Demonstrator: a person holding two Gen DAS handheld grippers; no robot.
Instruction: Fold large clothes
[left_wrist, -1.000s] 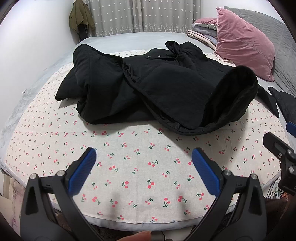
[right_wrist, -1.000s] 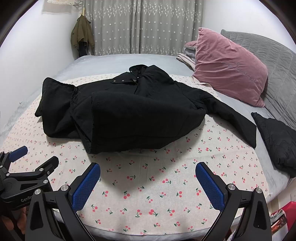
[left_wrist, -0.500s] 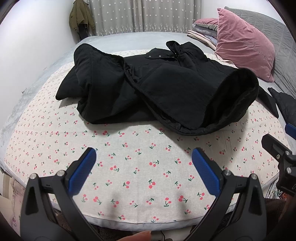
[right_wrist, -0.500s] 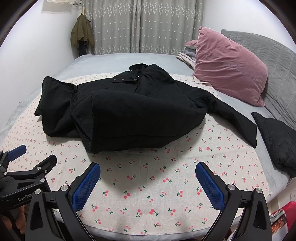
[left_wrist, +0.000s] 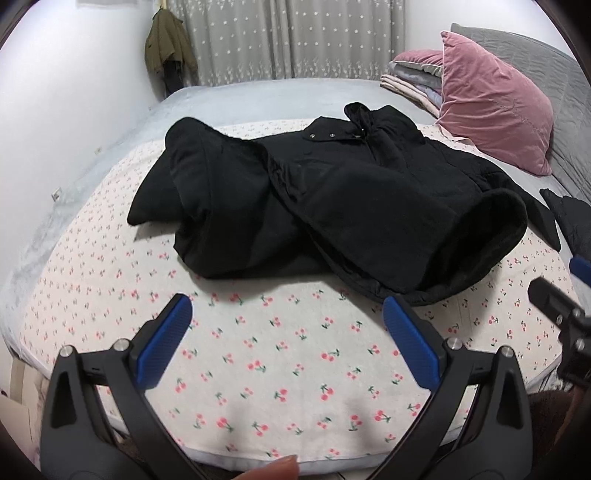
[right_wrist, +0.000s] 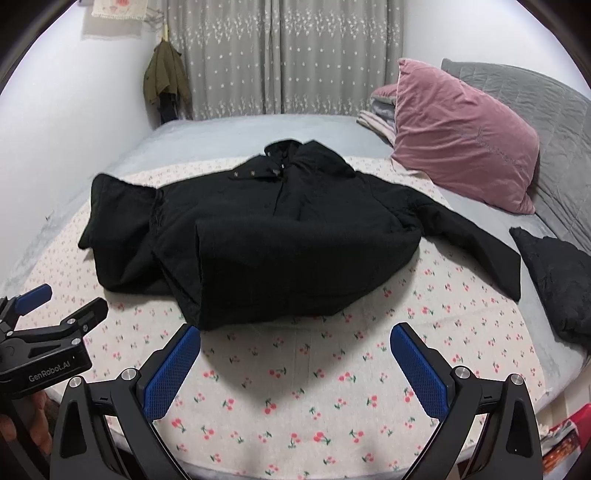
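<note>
A large black coat (left_wrist: 332, 206) lies partly folded on the cherry-print sheet (left_wrist: 277, 350), collar at the far side. In the right wrist view the coat (right_wrist: 280, 240) has its lower part doubled over the body, and one sleeve (right_wrist: 480, 247) stretches out to the right. My left gripper (left_wrist: 286, 325) is open and empty, just short of the coat's near edge. My right gripper (right_wrist: 295, 354) is open and empty, also just short of the near edge. Each gripper shows at the side of the other's view.
A pink pillow (right_wrist: 465, 136) and stacked folded bedding (right_wrist: 376, 114) lie at the far right. Another dark garment (right_wrist: 557, 277) lies at the right edge of the bed. A green jacket (right_wrist: 164, 74) hangs by the curtains. The wall runs along the left.
Both grippers have moved a little closer to the coat and stay open. The coat has not moved.
</note>
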